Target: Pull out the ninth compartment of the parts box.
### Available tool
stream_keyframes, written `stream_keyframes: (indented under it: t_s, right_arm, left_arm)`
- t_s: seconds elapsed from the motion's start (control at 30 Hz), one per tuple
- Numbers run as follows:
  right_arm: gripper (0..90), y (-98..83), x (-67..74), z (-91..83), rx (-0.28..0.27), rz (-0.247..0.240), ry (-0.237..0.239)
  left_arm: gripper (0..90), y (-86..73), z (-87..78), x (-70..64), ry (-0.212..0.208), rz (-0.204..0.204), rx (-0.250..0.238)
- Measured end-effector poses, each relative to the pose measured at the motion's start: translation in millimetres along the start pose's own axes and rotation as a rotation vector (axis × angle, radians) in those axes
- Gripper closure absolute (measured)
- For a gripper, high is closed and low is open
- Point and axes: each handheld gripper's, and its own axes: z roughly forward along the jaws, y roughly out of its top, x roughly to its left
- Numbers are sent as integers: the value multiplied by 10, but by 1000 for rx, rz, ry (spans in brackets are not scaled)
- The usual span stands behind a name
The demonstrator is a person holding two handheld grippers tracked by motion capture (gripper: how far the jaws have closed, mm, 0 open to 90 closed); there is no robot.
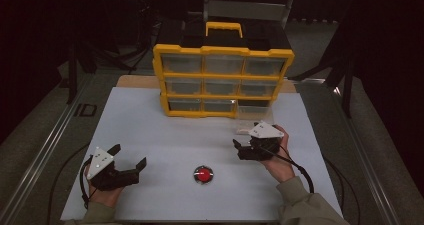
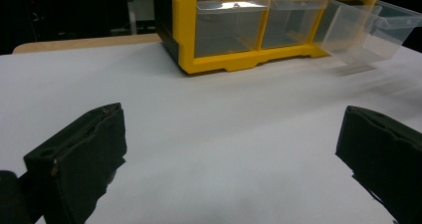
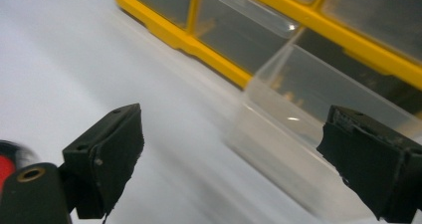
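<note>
A yellow drawer cabinet (image 1: 222, 80) with clear drawers stands at the back of the white table. Its bottom right drawer (image 1: 255, 116) is pulled out toward me. My right gripper (image 1: 245, 144) sits just in front of that drawer, open, its pads touching nothing. In the right gripper view the clear drawer (image 3: 298, 114) lies close ahead between the spread jaws of my right gripper (image 3: 234, 117). My left gripper (image 1: 129, 156) rests open near the front left. In its own view my left gripper (image 2: 231, 119) faces the cabinet (image 2: 234, 59) and the drawer (image 2: 366, 30) from farther off.
A round red button-like object (image 1: 203, 174) lies on the white tabletop (image 1: 150, 125) between my two hands, near the front edge. Its red edge (image 3: 4, 169) shows beside the right gripper's jaw. Dark floor and metal rails surround the table.
</note>
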Motion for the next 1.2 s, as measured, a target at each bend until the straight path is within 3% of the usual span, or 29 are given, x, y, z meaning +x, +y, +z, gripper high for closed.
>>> stream_keyframes:
  t_s: [0.17,0.33,0.63,0.97,1.2]
  right_arm:
    - [92,14,-28,-7,-9,91,87]
    - [92,20,-33,0,18,118,145]
    - [93,123,55,47,95,56,212]
    - [95,268,65,42,140,41,293]
    - [94,330,177,125,202,-21,333]
  left_arm:
    - [1,1,-13,2,-1,-4,-7]
    - [1,0,-10,-4,-2,-2,-5]
    - [1,-2,-9,-3,1,-3,-2]
    - [1,-3,-10,0,-2,-3,1]
    - [1,-6,-8,2,-3,-6,4]
